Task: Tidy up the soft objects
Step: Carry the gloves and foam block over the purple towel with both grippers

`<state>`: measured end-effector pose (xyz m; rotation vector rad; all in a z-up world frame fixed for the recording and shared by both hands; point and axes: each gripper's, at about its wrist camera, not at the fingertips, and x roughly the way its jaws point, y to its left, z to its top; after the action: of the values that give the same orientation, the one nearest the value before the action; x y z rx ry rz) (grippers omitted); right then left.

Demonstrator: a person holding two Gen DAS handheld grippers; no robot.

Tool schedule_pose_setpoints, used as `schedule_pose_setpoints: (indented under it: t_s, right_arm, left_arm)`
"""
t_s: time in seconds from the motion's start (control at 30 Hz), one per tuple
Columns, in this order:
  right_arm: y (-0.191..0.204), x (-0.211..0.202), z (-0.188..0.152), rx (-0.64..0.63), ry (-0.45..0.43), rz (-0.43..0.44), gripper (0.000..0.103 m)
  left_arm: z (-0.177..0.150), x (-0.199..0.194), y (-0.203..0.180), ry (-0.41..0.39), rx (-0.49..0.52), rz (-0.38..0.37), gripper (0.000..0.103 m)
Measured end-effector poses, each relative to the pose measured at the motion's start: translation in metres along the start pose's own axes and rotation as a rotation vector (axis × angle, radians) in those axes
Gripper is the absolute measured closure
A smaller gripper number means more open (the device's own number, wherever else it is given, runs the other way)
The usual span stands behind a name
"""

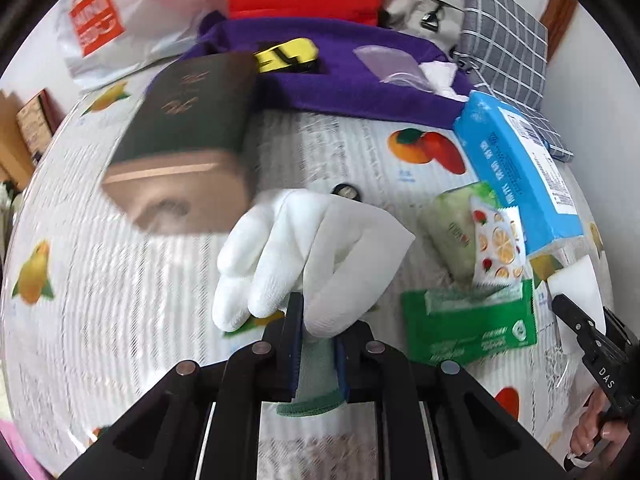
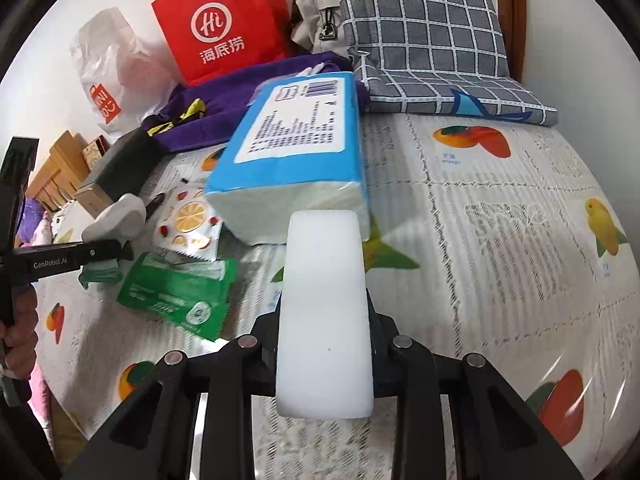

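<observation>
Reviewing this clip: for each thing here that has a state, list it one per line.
left gripper: shut on the white glove, at its green cuff
right gripper: shut on the white foam block
blue tissue pack: sealed, lying on the bed
green wipes pack: lying flat
red paper bag: upright

Open bedspread (image 2: pixel 500 240) lies free to the right; the tissue pack (image 2: pixel 296 140), snack packets (image 2: pixel 180 292) and dark box (image 1: pixel 188 120) crowd the left and middle.
</observation>
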<state>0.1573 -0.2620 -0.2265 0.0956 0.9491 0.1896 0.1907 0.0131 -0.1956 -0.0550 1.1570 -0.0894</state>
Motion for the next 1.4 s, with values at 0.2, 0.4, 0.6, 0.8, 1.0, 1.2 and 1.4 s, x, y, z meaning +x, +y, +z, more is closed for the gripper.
schedule_pose_setpoints:
  t_s: [0.2, 0.4, 0.6, 0.8, 1.0, 1.2, 1.4]
  right_arm:
    - [0.009, -0.013, -0.006, -0.005, -0.003, 0.004, 0.074]
    - [0.02, -0.032, -0.002, 0.001, -0.015, 0.029, 0.074]
    - [0.03, -0.055, 0.007, -0.023, -0.056, 0.015, 0.074]
    - [0.036, -0.064, 0.018, -0.018, -0.086, 0.0, 0.074]
    - [0.041, -0.066, 0.033, -0.021, -0.054, 0.031, 0.074]
    - [0.052, -0.068, 0.049, -0.038, -0.056, 0.053, 0.074]
    - [0.062, -0.067, 0.068, -0.049, -0.068, 0.074, 0.074]
  left_arm:
    - [-0.015, -0.017, 0.025, -0.014, -0.056, -0.003, 0.09]
    - [-0.015, -0.047, 0.036, -0.083, -0.075, -0.017, 0.089]
    - [-0.009, -0.07, 0.04, -0.14, -0.081, -0.037, 0.089]
    - [-0.006, -0.09, 0.042, -0.192, -0.077, -0.049, 0.09]
    - [0.002, -0.105, 0.044, -0.233, -0.076, -0.056, 0.09]
    - [0.012, -0.116, 0.046, -0.26, -0.071, -0.058, 0.09]
    - [0.024, -0.121, 0.05, -0.275, -0.068, -0.058, 0.09]
